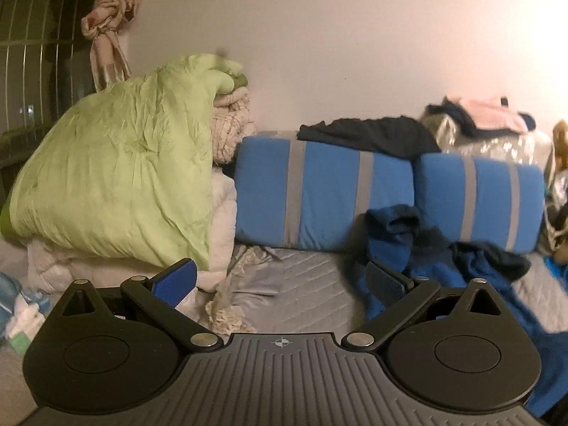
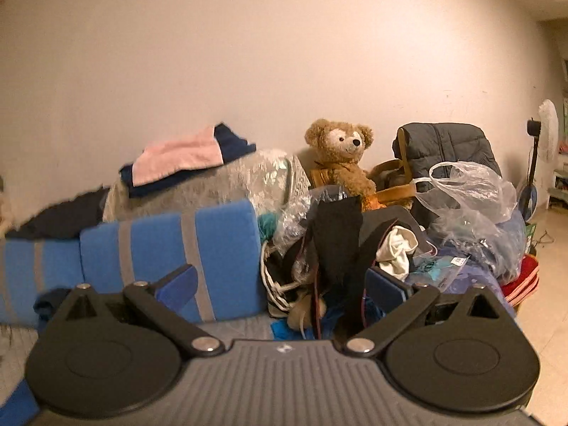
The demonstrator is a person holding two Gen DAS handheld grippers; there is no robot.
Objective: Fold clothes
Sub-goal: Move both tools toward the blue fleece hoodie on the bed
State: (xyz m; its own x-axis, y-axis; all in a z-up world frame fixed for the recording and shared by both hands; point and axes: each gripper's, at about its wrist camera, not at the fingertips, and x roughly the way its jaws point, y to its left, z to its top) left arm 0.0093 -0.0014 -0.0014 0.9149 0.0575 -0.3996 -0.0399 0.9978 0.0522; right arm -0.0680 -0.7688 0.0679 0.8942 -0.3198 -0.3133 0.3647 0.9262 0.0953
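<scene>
Pre-grasp step. Left hand-held gripper (image 1: 282, 278) and right hand-held gripper (image 2: 280, 285) both spread, empty. Blue garment (image 1: 426, 259) crumpled on bed (image 1: 305, 269), near right. Next: reach down, pinch its edge.

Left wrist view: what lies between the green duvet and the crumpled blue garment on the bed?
In the left wrist view, bare grey quilted mattress lies between the green duvet and the blue garment, with a blue striped pillow behind.
</scene>
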